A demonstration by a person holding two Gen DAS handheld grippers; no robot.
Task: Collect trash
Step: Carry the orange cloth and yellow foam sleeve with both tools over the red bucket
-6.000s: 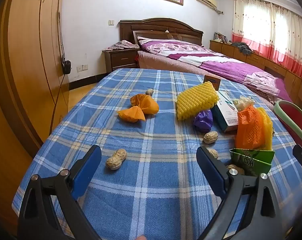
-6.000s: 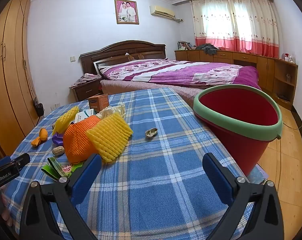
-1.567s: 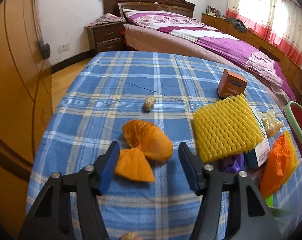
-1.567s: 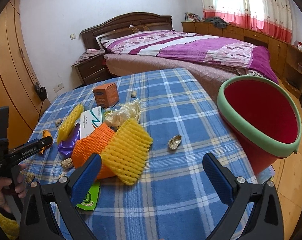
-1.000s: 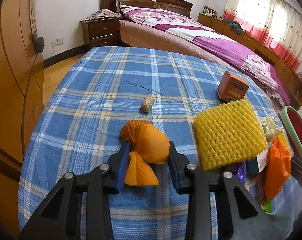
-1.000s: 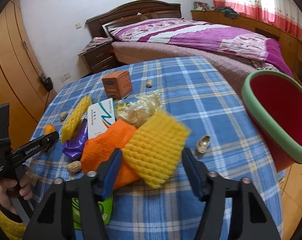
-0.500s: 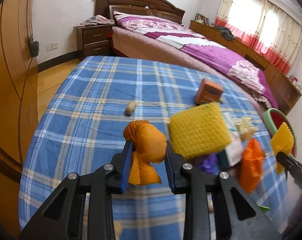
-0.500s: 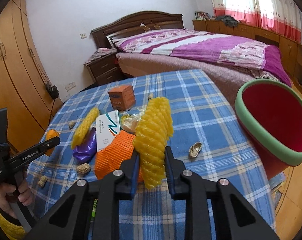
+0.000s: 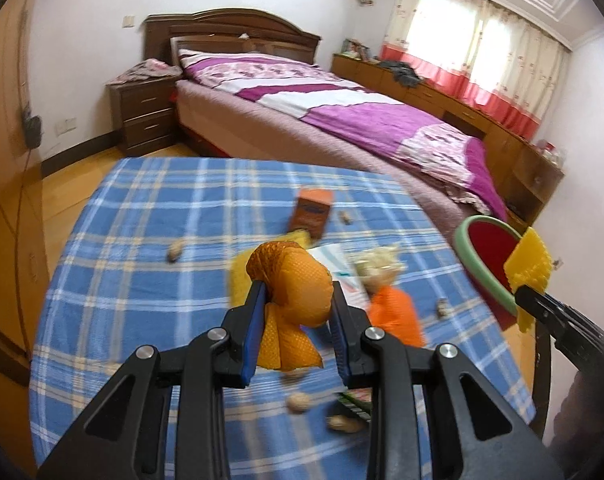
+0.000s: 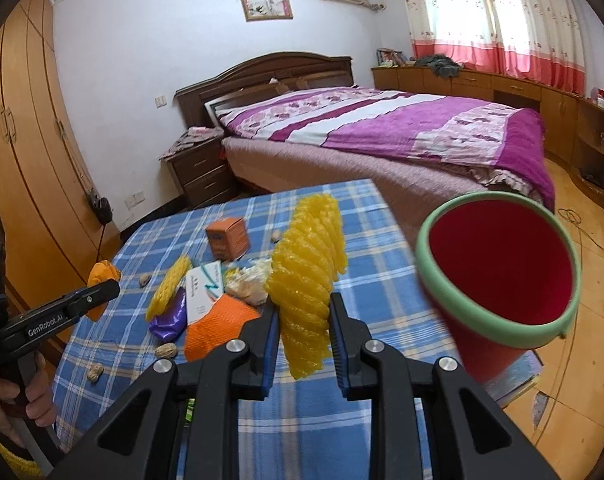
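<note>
Above the table covered in a blue plaid cloth (image 10: 386, 280), a person is holding two sets of black tongs with blue pads. The left tongs (image 9: 298, 312) are gripping a crumpled orange mesh fruit net (image 9: 290, 292), lifted clear of the cloth. The right tongs (image 10: 304, 320) are pinching a yellow foam fruit sleeve (image 10: 308, 276) between narrow jaws, holding it upright in the air just beside a red bucket with a green rim (image 10: 498, 276), which is standing off the table's edge. Still lying on the cloth are a flat orange foam net (image 10: 218, 320), a second yellow foam sleeve (image 10: 170, 286), a purple wrapper (image 10: 170, 320), a white medicine box (image 10: 202, 284), a small orange carton (image 10: 227, 237) and scattered peanut shells (image 10: 166, 350).
</note>
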